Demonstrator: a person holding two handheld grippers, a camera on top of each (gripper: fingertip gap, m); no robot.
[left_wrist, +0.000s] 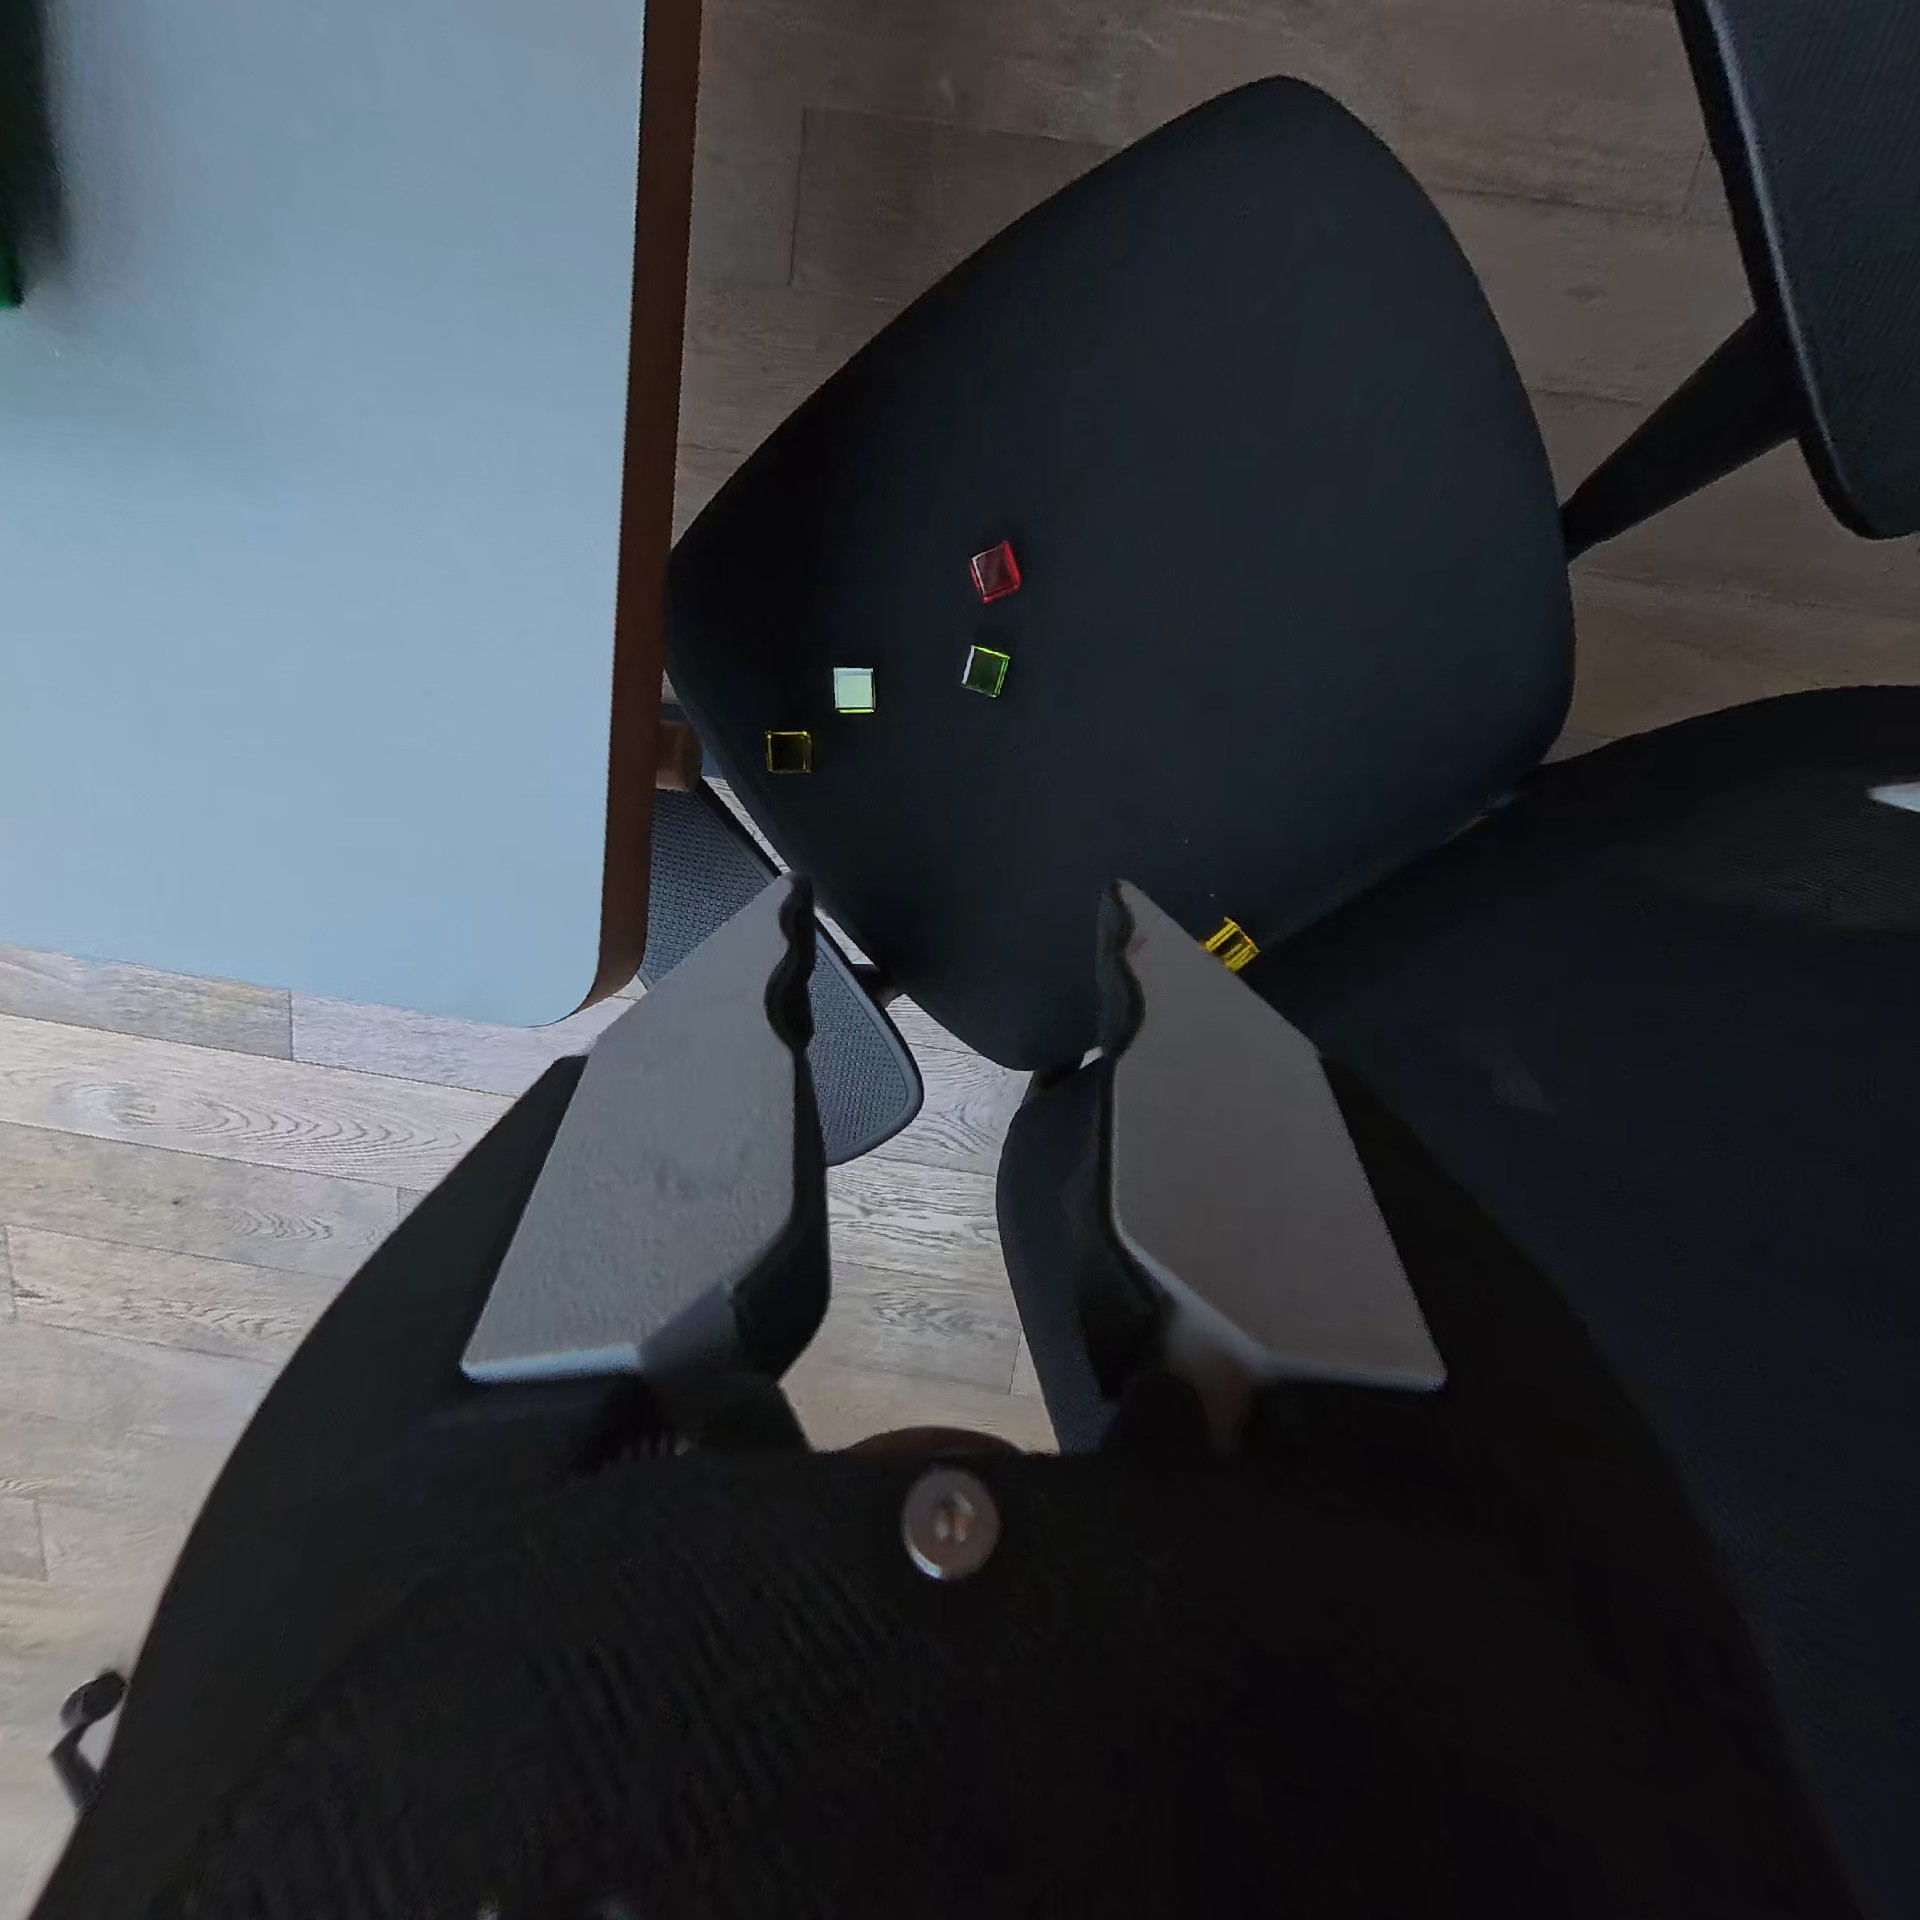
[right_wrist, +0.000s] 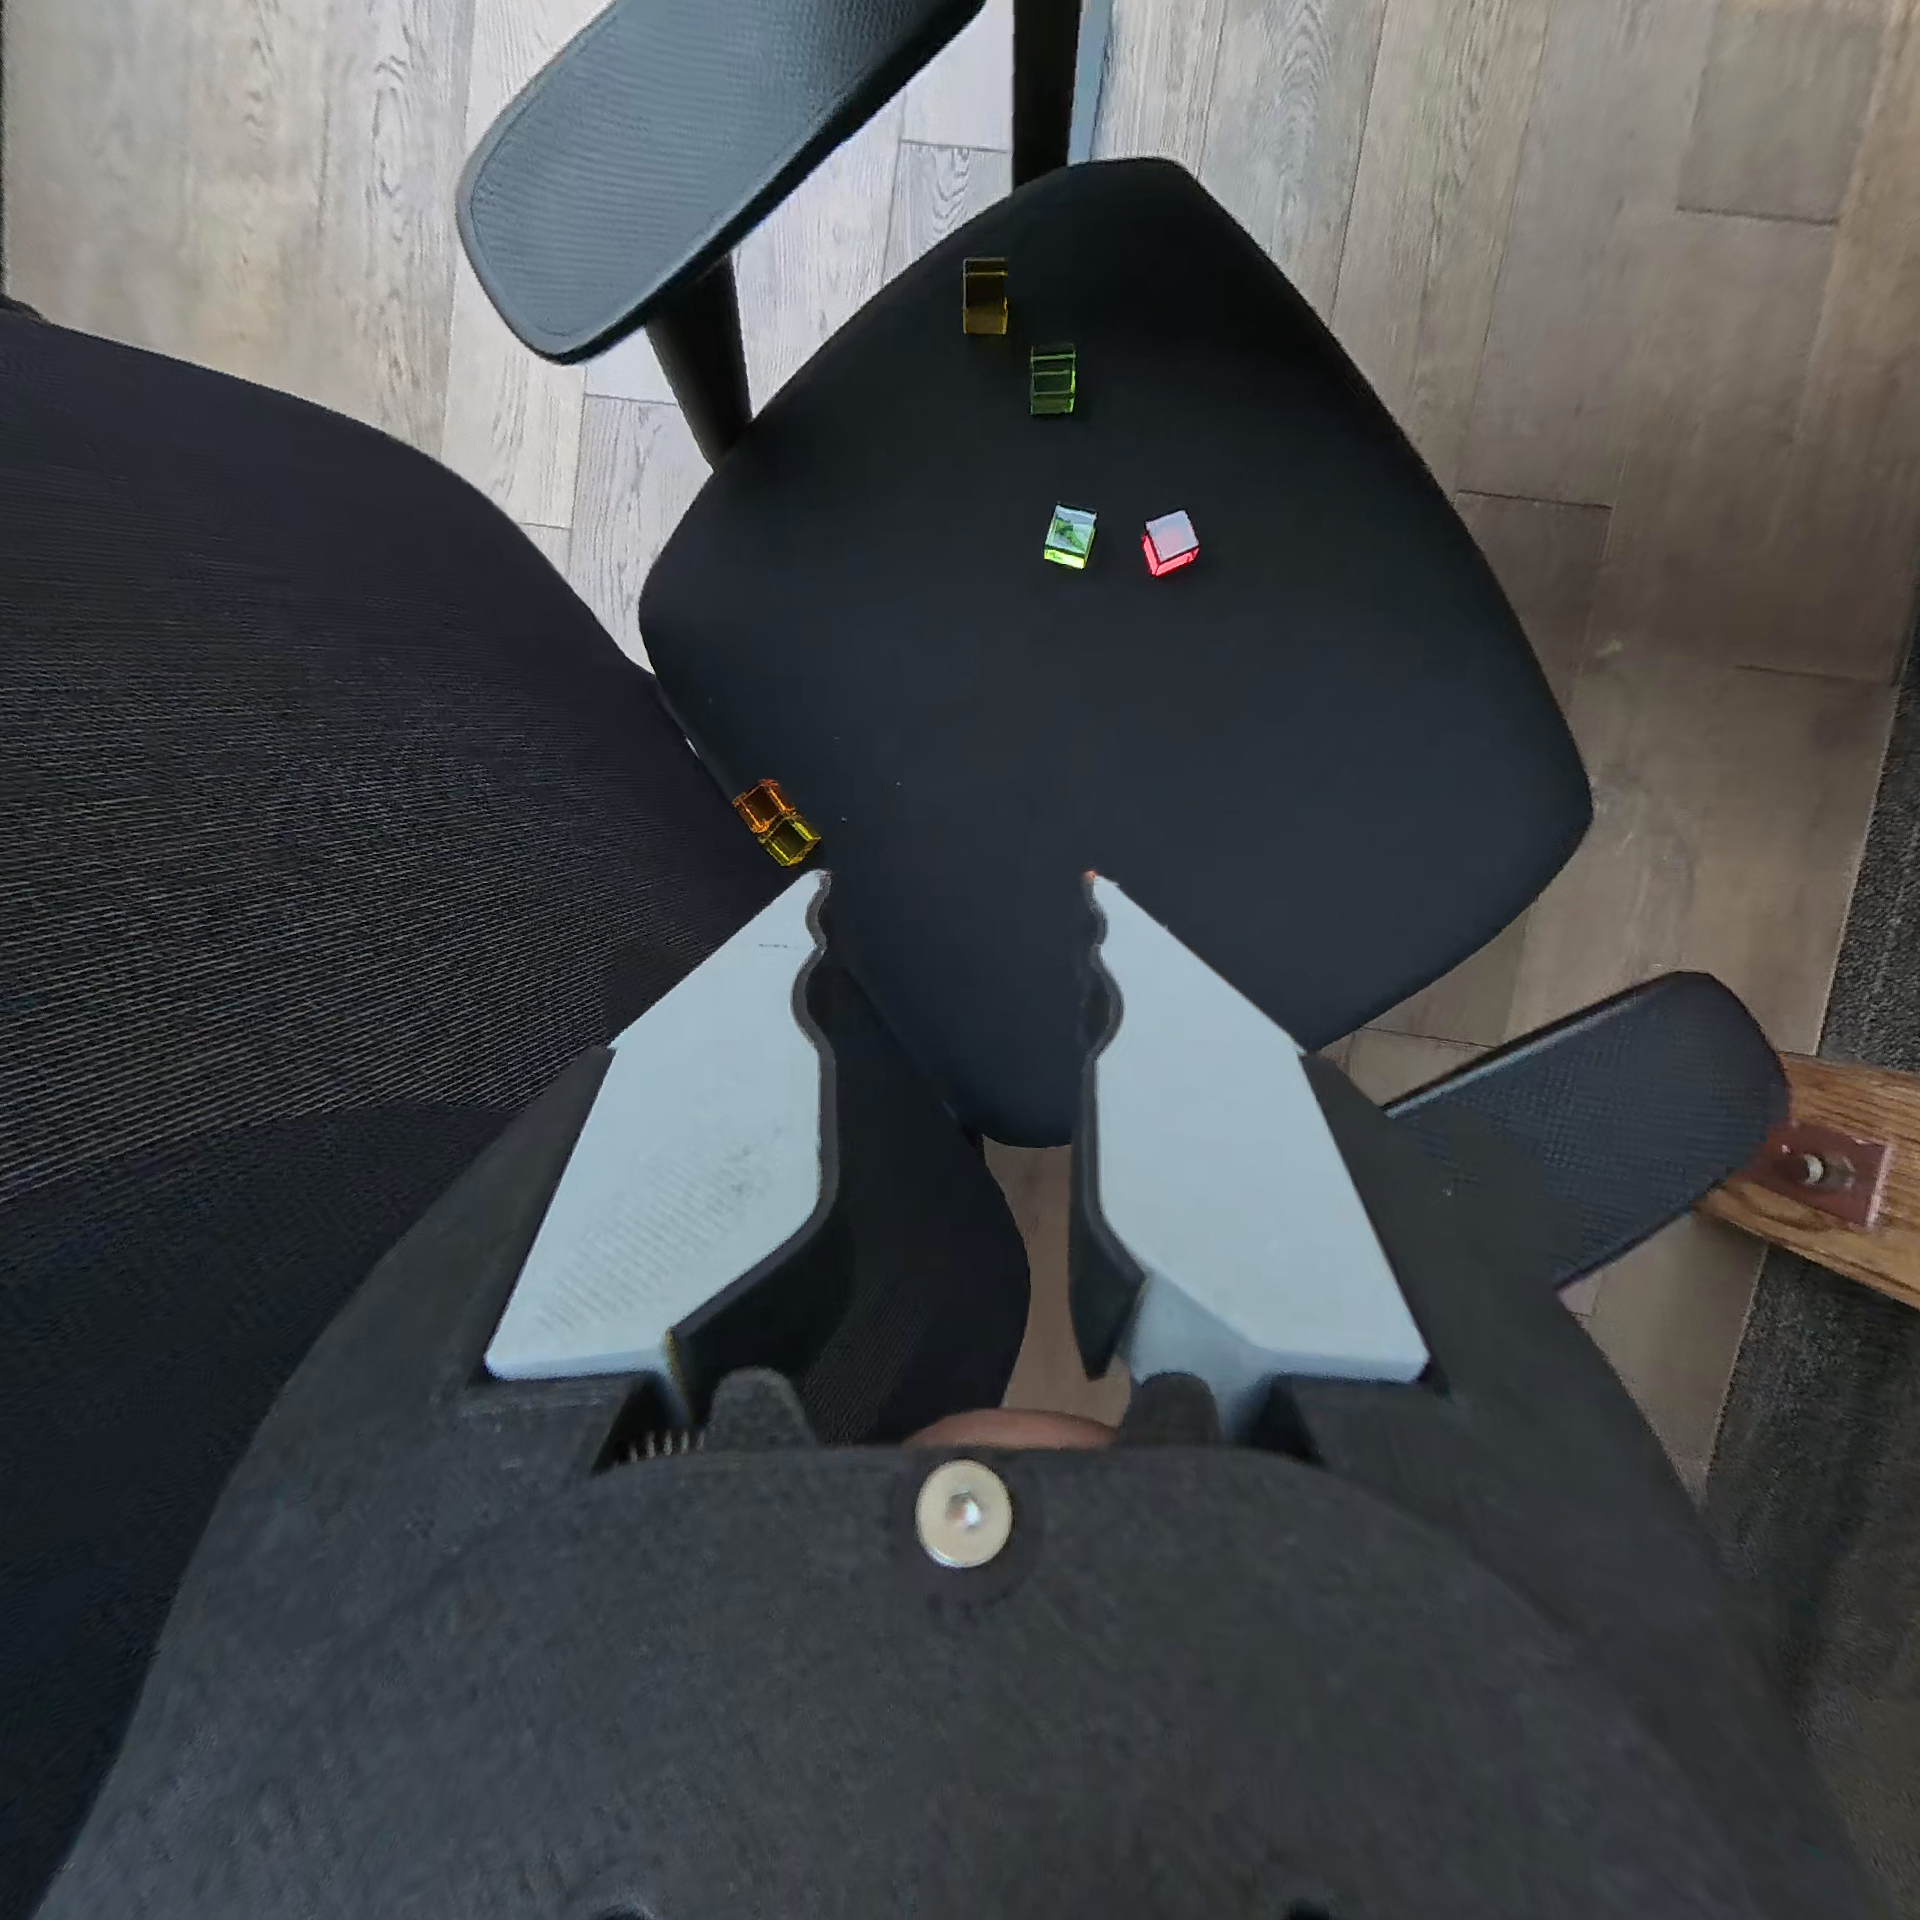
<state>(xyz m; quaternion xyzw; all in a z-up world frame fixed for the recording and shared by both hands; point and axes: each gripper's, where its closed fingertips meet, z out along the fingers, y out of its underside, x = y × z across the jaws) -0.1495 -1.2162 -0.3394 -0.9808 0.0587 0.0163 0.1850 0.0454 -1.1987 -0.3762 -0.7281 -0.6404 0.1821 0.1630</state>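
While poised over seat | left tongs agape | right tongs agape, empty

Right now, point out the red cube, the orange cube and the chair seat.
red cube (right_wrist: 1171, 541), right wrist view, top face.
orange cube (right_wrist: 762, 808), right wrist view, top face, at the seat's back edge.
chair seat (right_wrist: 1195, 790), right wrist view, bare black fabric.

Both wrist cameras look steeply down from close above, sharing the black chair seat from opposite sides.
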